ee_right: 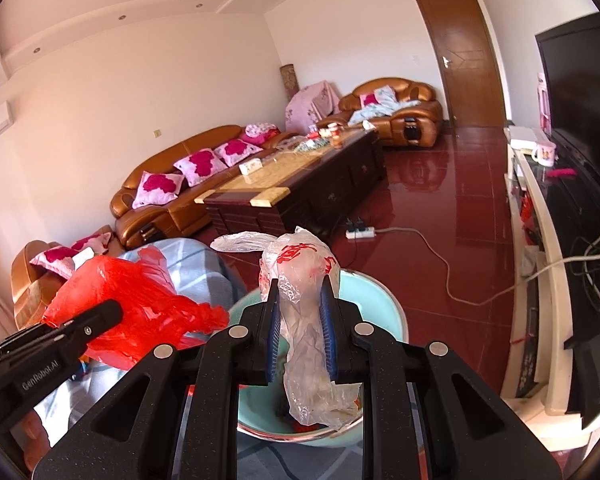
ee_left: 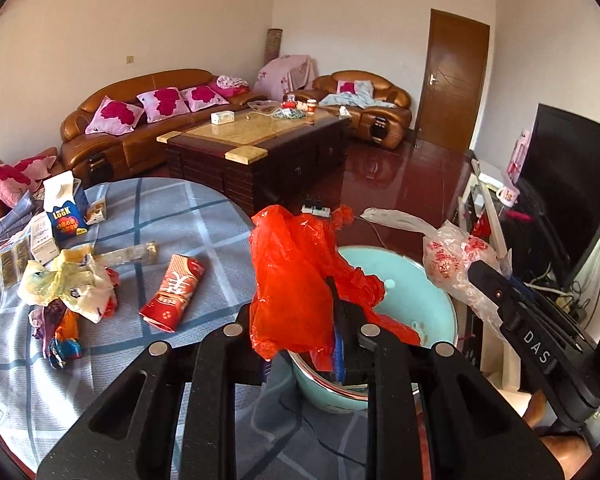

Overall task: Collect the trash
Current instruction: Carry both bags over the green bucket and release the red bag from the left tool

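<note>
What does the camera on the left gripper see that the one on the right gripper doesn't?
Only the left wrist view shows the trash on the plaid tablecloth: a blue LOOK carton, a red packet and crumpled wrappers.

Only the right wrist view shows the cable trailing over the red floor toward the TV stand.

Both show the left gripper with jaws shut on a red plastic bag, the right gripper shut on a clear printed bag, and the pale green bin beneath them.
</note>
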Motion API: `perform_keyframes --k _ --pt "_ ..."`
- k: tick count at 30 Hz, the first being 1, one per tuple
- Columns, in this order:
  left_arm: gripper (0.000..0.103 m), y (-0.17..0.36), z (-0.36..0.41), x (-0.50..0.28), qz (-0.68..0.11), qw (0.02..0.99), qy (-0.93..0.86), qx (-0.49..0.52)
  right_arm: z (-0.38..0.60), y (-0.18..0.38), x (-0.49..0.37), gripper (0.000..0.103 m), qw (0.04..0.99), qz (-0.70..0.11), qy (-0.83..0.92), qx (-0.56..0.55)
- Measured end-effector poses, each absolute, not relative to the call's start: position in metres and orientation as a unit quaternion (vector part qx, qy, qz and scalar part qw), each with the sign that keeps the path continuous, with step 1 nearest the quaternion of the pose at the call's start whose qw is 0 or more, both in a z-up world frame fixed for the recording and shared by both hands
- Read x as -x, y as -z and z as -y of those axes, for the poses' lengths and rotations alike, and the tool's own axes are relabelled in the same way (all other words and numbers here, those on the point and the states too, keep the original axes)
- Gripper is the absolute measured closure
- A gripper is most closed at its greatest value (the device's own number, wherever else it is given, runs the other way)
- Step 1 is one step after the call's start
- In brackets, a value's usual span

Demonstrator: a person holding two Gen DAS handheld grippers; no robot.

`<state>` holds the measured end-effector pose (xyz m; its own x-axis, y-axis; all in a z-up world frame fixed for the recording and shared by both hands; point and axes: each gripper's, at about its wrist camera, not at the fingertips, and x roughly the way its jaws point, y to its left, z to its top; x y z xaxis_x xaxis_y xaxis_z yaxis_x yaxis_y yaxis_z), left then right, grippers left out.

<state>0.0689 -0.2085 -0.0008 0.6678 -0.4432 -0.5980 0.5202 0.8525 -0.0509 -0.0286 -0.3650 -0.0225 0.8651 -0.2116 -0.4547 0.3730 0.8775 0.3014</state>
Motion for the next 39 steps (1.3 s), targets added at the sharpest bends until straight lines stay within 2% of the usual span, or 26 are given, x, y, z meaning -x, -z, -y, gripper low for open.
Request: perform_keyframes --k 18,25,29,31,33,35,39 --pt "0.081 0.041 0.253 -0.078 -0.358 0.889 0.266 -0.101 0.38 0.056 0.014 0.083 0.924 -0.268 0.15 -0.226" --pt "0.077 0.048 0.258 -0.077 -0.364 0.887 0.261 -0.109 0.384 0.059 0.014 0.074 0.92 -0.274 0.144 -0.238" --pt "0.047 0.045 0.254 -0.078 -0.355 0.894 0.252 -0.104 0.386 0.056 0.017 0.071 0.921 -0.267 0.149 -0.242" --pt "0.041 0.042 0.251 -0.077 -0.345 0.9 0.245 -0.104 0.388 0.053 0.02 0.061 0.922 -0.258 0.157 -0.244" --pt "0.03 0.039 0.249 -0.075 -0.334 0.906 0.236 -0.109 0.389 0.05 0.024 0.059 0.923 -0.247 0.167 -0.242" --pt "0.025 0.036 0.245 -0.072 -0.323 0.912 0.226 -0.11 0.389 0.046 0.027 0.057 0.925 -0.239 0.171 -0.24" --pt "0.011 0.029 0.237 -0.067 -0.306 0.923 0.209 -0.107 0.388 0.038 0.033 0.046 0.93 -0.215 0.186 -0.232"
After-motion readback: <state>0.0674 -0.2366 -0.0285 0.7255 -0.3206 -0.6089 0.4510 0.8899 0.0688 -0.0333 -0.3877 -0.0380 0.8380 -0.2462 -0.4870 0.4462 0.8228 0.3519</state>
